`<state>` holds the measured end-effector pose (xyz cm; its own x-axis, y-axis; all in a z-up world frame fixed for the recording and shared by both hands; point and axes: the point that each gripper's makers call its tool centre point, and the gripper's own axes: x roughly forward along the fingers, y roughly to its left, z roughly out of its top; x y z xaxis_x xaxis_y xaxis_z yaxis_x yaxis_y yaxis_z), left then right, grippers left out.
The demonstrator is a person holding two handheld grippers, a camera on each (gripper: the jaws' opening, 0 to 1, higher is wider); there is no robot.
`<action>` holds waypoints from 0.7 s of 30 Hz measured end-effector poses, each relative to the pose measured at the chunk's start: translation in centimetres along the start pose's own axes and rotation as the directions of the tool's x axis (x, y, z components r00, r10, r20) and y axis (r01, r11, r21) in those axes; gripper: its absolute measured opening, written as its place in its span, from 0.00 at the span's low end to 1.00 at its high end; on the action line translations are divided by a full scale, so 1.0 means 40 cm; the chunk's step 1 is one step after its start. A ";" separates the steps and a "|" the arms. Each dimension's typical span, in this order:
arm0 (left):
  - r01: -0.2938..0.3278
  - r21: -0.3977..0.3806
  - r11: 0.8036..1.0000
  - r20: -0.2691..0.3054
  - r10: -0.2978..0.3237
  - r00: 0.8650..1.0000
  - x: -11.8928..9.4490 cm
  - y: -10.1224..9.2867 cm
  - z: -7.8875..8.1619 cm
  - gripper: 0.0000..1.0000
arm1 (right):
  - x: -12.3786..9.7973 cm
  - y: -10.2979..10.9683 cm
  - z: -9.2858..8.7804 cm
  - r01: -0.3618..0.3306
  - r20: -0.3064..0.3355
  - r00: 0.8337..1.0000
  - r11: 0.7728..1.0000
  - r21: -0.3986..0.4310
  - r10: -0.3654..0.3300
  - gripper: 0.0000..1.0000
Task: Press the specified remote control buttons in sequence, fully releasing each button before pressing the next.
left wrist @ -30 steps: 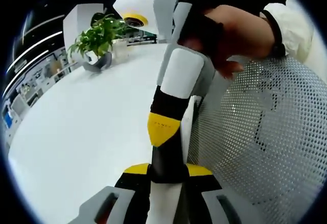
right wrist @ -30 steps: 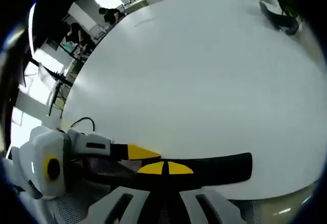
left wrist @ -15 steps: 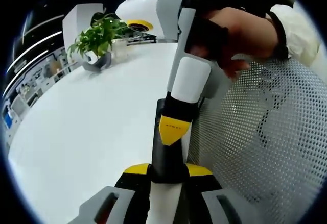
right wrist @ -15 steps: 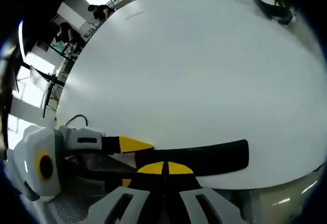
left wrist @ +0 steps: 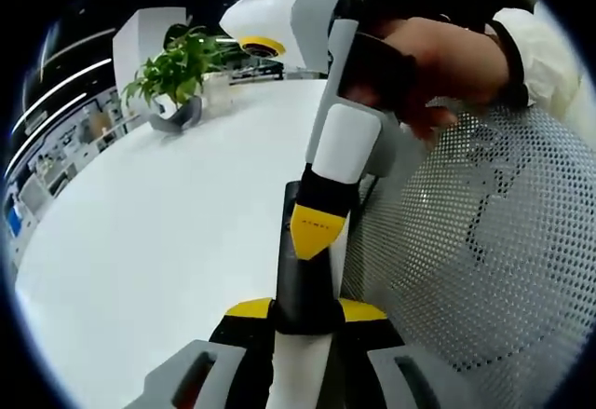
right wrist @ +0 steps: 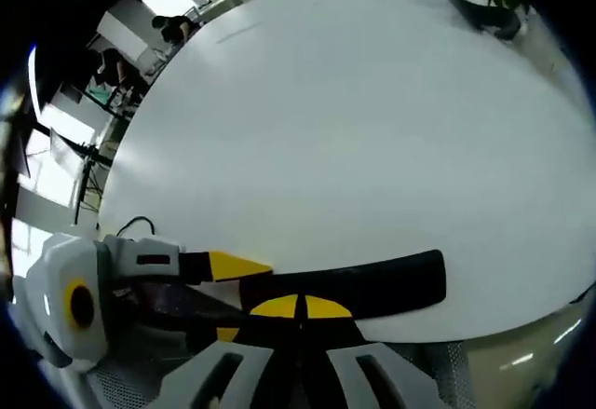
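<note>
Remote control (left wrist: 307,269): black, slim, held in the left gripper (left wrist: 305,308), jaws closed on its near end. In left gripper view its long axis runs straight out from the jaws, along the near edge of the white table (left wrist: 158,232), w/ a perforated grey chair back (left wrist: 475,269) on the other side. In right gripper view the same remote (right wrist: 372,283) lies crosswise, far end pointing to that view's right, sitting over the table's near edge.

Key relation: the right gripper (left wrist: 315,227) comes in from the remote's far end, yellow tip pointing back down the long axis toward the left jaws, tip over the upper face roughly mid-length. Contact vs. hovering just above: can't tell. In right gripper view, that gripper's own yellow tips (right wrist: 298,306) meet at a point on or just above the remote, so it reads as narrowed to a poke tip, holding nothing. The left gripper's body (right wrist: 140,274) enters from that view's left. The person's hand (left wrist: 438,55) grips the right gripper's handle.

So the right one is the presser, the left the holder; buttons aren't resolvable from either view.

Writing: small print on the yellow tip in left gripper view, illegible. No brand readable on the remote.

Potted plant (left wrist: 177,78) sits at the table's far edge, well apart.
</note>
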<state>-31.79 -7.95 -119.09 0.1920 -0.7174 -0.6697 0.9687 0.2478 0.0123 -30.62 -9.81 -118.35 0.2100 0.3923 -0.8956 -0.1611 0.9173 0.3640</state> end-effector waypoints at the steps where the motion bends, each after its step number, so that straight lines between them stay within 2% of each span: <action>1: 0.000 0.002 1.000 -0.002 0.000 1.000 0.000 0.000 0.000 0.24 | 0.000 0.001 0.000 0.001 -0.002 1.000 1.000 -0.002 -0.001 0.00; 7: 0.004 0.006 1.000 -0.005 -0.004 1.000 -0.001 0.000 0.001 0.24 | 0.002 -0.003 0.006 0.011 -0.002 1.000 1.000 -0.014 -0.011 0.00; 8: 0.005 0.007 1.000 -0.005 -0.005 1.000 -0.001 -0.001 0.001 0.25 | 0.004 -0.005 0.013 0.014 0.017 1.000 1.000 -0.015 -0.014 0.00; 14: 0.006 0.005 1.000 -0.013 -0.006 1.000 0.000 0.000 0.001 0.25 | 0.002 -0.005 0.008 -0.005 0.014 1.000 1.000 0.000 0.005 0.00; 16: 0.007 0.006 1.000 -0.010 -0.007 1.000 -0.001 0.000 0.001 0.25 | 0.000 -0.002 0.009 -0.041 0.017 0.999 0.998 0.052 0.040 0.00; 18: 0.009 0.005 1.000 -0.009 -0.009 1.000 -0.001 -0.001 0.001 0.25 | -0.007 -0.004 0.014 -0.071 0.043 0.997 0.991 0.116 0.066 0.00; 21: 0.014 0.007 1.000 -0.007 -0.014 1.000 0.000 -0.001 0.001 0.25 | -0.035 0.002 0.064 -0.091 0.160 0.984 0.993 0.072 0.079 0.00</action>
<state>-31.81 -7.98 -119.05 0.1776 -0.7161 -0.6750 0.9723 0.2336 0.0080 -28.48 -10.10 -116.41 0.3480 0.4691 -0.8117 -0.1099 0.8802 0.4616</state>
